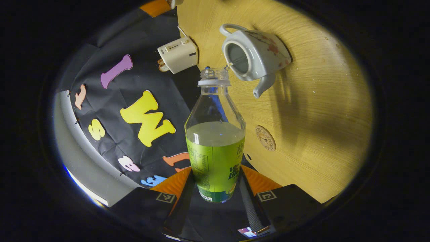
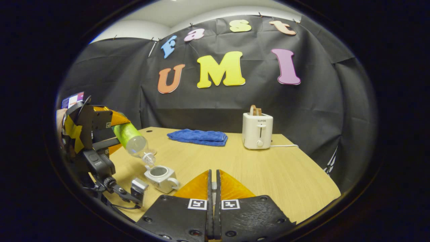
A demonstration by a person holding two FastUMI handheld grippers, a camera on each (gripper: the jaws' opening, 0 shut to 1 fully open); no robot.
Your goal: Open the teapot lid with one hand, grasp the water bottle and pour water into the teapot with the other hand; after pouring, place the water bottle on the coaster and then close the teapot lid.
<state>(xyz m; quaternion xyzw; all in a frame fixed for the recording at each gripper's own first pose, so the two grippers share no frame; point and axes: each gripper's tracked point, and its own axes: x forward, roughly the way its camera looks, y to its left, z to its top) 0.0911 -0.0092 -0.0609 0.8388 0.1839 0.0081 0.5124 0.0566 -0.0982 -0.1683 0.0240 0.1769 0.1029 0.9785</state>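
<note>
My left gripper point(image 1: 216, 183) is shut on a clear water bottle point(image 1: 215, 151) with a green label, about half full and uncapped. In the right gripper view that bottle point(image 2: 132, 139) is tilted mouth-down over the open white teapot point(image 2: 161, 174), with the left gripper point(image 2: 97, 134) and a hand behind it. The bottle's mouth sits right at the teapot's point(image 1: 258, 53) lidless opening. A round wooden coaster point(image 1: 265, 137) lies on the table near the teapot. My right gripper point(image 2: 213, 174) is shut, and a thin pale piece, seemingly the lid's knob, is pinched between its fingers.
A white toaster point(image 2: 257, 131) with bread in it stands at the back of the wooden table point(image 2: 268, 168), its cord trailing right. A folded blue cloth point(image 2: 198, 137) lies at the back, left of the toaster. The table's right edge runs close to the booth wall.
</note>
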